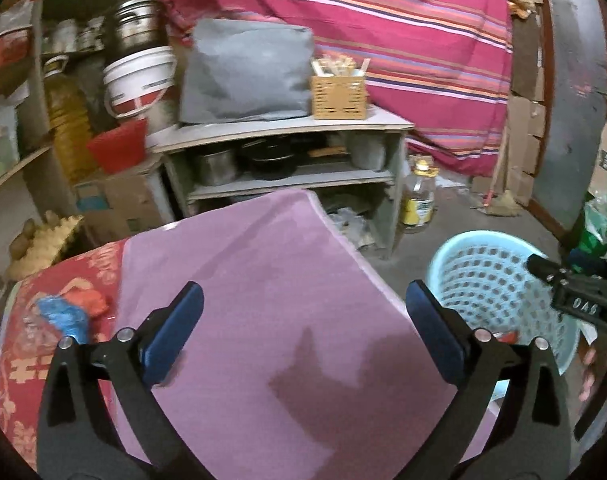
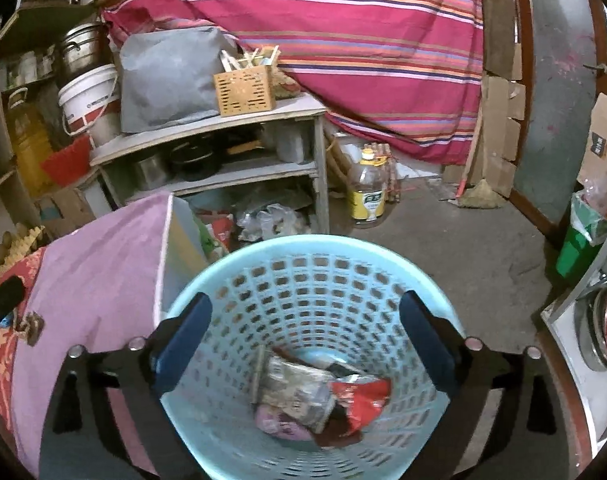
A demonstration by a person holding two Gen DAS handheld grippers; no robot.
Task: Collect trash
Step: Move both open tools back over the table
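Over the pink cloth [image 1: 263,320] in the left wrist view, the left gripper [image 1: 303,332] stands wide, nothing between its blue pads [image 1: 171,336]. Blue and red crumpled wrappers [image 1: 69,312] lie on the red floral cloth [image 1: 19,372] to its left. Light blue perforated basket [image 1: 483,276] sits at right, just beside the pink surface.

Right wrist view: right gripper [image 2: 305,340] spread wide above the basket [image 2: 303,276], empty. Trash lies in the basket bottom: a red wrapper [image 2: 363,400] and crumpled packaging [image 2: 295,392].
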